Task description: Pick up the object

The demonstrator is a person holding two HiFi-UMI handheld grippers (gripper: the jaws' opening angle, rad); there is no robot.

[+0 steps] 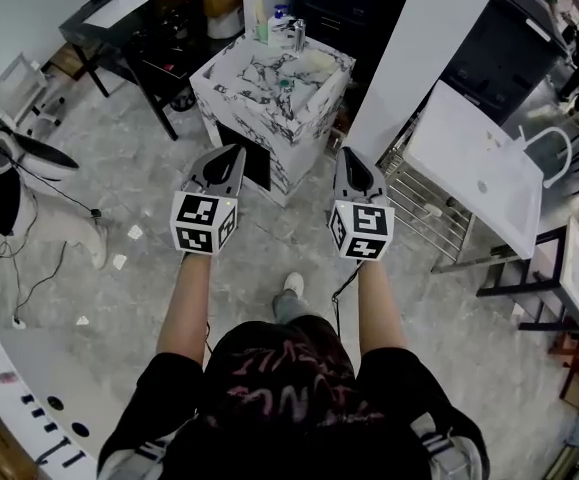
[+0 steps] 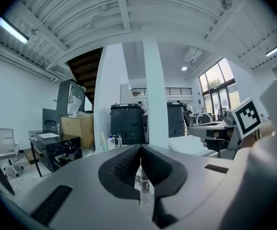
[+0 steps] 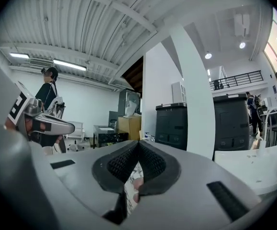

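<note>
Left gripper point(image 1: 238, 150) point(image 2: 140, 147): jaws pressed together tip to tip, with nothing between the pads. It hangs in the air and touches nothing.
Right gripper point(image 1: 341, 152) point(image 3: 138, 143): jaws also closed on each other and empty, level with the left gripper and apart from it.
Marble table point(image 1: 300, 128): at 12 o'clock from both grippers, just beyond their tips and not touched.
Small items point(image 1: 285, 84): they sit on the marble tabletop, with bottles point(image 1: 281, 26) at its far edge toward 12 o'clock and a green piece near the middle. Which of them is the thing to pick up cannot be told.
Hard to make out: the items are too small in the head view to name. Below the right pads a slot shows marble pattern and a pinkish blur that stays unclear.
Cut off: the white sink unit point(image 1: 469, 173) at 3 o'clock runs behind a pillar point(image 1: 419, 58).
</note>
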